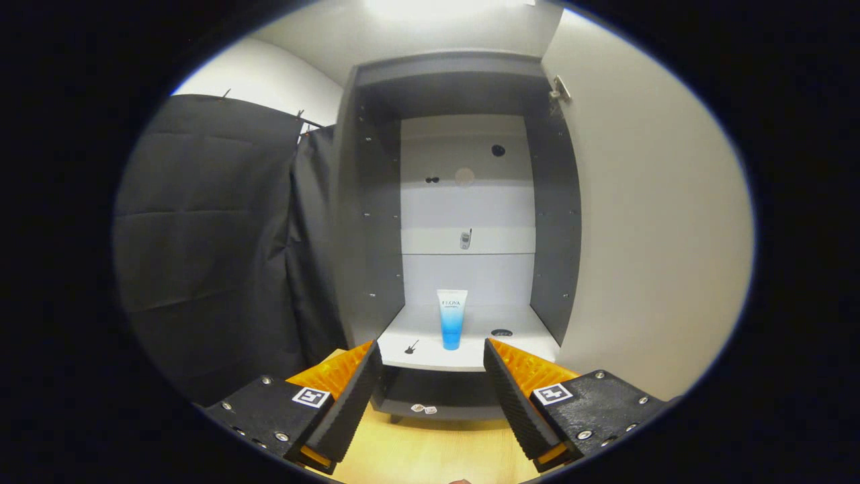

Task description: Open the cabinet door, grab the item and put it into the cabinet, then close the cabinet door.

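One tube (451, 318) stands beyond the spread, empty gripper (431, 366).

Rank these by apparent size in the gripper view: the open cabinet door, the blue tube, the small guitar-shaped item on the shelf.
1. Open cabinet door, by far the largest, though it is also nearer the camera.
2. Blue tube, standing upright on the shelf, beyond the open gripper.
3. Guitar-shaped item, tiny, left of the tube.

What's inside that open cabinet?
A tube stands upright on the cabinet shelf, beyond the open, empty claw. The lower compartment is too dark to see into.
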{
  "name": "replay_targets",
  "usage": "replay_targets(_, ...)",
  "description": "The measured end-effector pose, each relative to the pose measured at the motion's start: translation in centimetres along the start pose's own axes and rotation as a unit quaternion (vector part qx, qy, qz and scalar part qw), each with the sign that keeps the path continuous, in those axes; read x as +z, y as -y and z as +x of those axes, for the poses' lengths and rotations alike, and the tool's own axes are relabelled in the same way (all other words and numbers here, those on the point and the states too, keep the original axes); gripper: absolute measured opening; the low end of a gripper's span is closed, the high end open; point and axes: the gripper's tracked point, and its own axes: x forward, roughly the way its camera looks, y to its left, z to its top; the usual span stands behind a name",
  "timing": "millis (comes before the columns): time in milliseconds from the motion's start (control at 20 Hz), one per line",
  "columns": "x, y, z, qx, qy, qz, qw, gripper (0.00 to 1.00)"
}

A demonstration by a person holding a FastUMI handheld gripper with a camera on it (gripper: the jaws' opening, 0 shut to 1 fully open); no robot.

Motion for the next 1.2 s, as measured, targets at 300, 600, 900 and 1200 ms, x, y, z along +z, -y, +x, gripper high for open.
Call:
replay_targets(300,-0.1,-0.1,-10.4,0.006,0.026,-0.001,1.000,0.94)
replay_targets(600,-0.2,3.7,-19.4,-0.016,0.037,0.008,0.999,0.94)
replay_targets(900,0.8,10.7,-25.8,-0.087,0.054,-0.004,0.995,0.94)
replay_targets(1200,1.8,19.7,-29.4,-0.208,0.093,0.027,0.973,0.94)
